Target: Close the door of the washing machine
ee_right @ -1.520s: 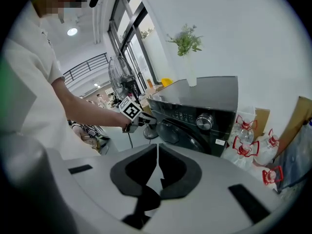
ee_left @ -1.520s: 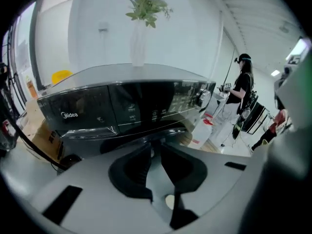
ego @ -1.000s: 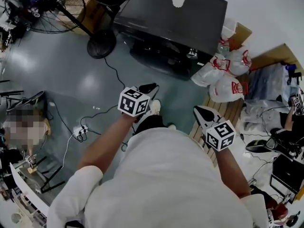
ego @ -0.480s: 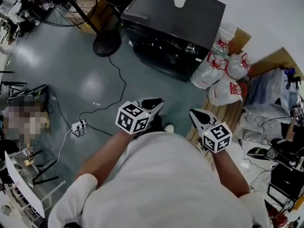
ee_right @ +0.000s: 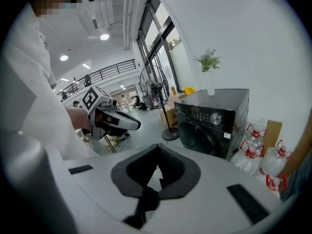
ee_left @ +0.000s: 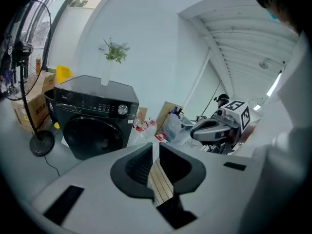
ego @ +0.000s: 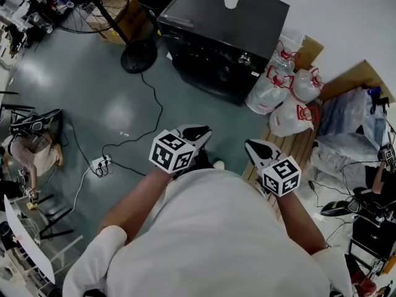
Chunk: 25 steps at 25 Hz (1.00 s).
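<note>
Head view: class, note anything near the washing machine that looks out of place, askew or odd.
Plastic bags of bottles are heaped against the side of the washing machine, and a loose cable snakes over the floor toward a power strip, a likely trip hazard. The door looks shut.

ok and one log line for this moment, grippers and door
phase: clear of washing machine | door: looks shut | left gripper: jaws slightly apart, empty | right gripper: jaws together, empty | contact: none
</note>
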Motion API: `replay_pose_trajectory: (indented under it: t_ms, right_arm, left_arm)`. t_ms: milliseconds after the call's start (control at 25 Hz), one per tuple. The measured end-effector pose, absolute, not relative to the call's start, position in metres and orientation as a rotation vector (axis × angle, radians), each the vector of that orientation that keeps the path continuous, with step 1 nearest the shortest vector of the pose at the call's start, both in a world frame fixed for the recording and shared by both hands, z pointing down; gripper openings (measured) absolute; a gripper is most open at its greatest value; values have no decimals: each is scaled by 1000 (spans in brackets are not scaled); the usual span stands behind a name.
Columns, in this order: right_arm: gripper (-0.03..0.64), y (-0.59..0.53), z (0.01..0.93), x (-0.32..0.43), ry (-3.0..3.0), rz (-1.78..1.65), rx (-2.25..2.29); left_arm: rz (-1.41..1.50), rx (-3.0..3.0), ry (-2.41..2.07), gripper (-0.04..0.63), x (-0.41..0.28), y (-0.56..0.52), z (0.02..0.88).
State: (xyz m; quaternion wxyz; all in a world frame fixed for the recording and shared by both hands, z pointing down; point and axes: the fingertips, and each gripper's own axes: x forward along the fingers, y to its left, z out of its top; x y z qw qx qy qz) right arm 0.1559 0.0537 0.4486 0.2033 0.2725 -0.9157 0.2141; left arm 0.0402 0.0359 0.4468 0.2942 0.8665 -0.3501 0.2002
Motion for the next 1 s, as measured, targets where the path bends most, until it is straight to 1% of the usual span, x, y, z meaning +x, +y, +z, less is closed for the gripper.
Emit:
replay_pose_trajectory:
  t_ms: [640,1000]
  right_arm:
    - [8,68,446,158,-2553,547,734]
    - [8,69,447,155,-2548,549,721]
  left_arm:
    - [522,2313,-945,55,45,50,445]
    - [531,2298,-960,55,36,54,446]
